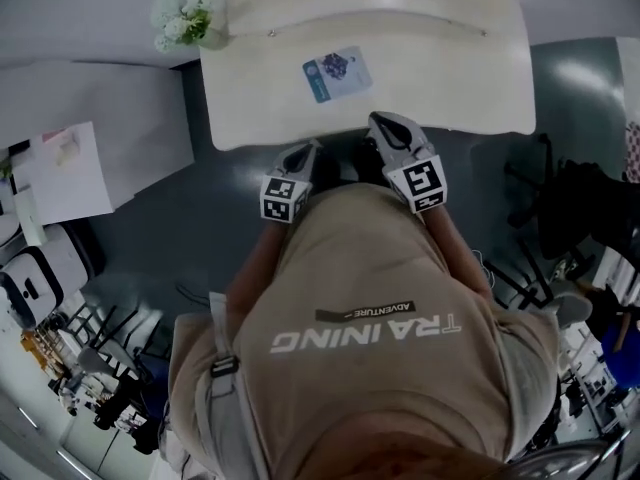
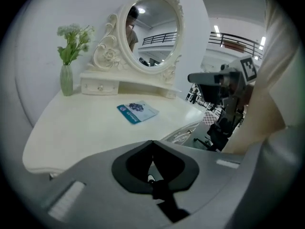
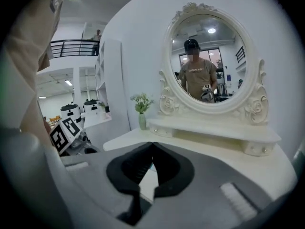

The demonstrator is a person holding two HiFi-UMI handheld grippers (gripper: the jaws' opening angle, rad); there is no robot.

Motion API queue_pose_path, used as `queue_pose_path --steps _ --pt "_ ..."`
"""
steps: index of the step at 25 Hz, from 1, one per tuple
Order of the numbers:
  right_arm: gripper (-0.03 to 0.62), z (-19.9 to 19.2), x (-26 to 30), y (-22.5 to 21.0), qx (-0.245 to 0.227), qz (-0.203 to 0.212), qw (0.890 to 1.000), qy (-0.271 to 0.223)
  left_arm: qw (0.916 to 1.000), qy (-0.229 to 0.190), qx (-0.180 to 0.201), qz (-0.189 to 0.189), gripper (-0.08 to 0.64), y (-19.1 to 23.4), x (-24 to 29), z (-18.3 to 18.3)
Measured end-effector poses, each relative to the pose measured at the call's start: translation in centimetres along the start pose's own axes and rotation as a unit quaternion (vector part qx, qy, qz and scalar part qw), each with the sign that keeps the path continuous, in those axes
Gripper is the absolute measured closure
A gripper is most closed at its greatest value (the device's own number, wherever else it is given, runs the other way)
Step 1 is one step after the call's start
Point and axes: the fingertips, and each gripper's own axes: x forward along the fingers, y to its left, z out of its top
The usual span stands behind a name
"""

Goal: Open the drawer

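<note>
Overhead and leftward only: blue booklet (image 2: 137,112)

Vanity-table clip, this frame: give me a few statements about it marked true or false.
1. The left gripper and right gripper both have their fingers closed on nothing. True.
2. The blue booklet lies on the floor. False: it lies on the tabletop.
3. The vase of flowers stands at the table's right end. False: it stands at the far left corner.
4. An oval mirror stands at the table's back. True.

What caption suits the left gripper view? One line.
Shut left gripper facing cream dressing table with blue booklet and ornate oval mirror.
</note>
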Motion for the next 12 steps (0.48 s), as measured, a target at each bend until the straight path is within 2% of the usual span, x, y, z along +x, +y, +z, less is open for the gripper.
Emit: queue_pose_path --steps 3,6,9,12 --pt "0.589 -0.6 -0.9 -2.1 0.007 0.020 1.000 -0.007 0.9986 0.034 -0.037 0.018 0.552 -1.1 1.2 -2.4" --pt "0.589 -2.3 -1.3 -5.1 0.012 0.033 0.999 -0.003 0.9935 0.024 -0.109 0.026 0.552 -2.1 3.1 -2.9" --pt "0.589 -3.4 -1.6 -7.6 0.013 0.045 0.999 0.004 0.9840 0.023 -0.168 0.055 0.552 -1.8 5.2 -4.0" --pt "0.589 -4.1 -2.0 -8.7 0.008 0.055 0.998 0.009 0.9779 0.036 -0.188 0.084 0.551 -1.3 6.2 -5.2"
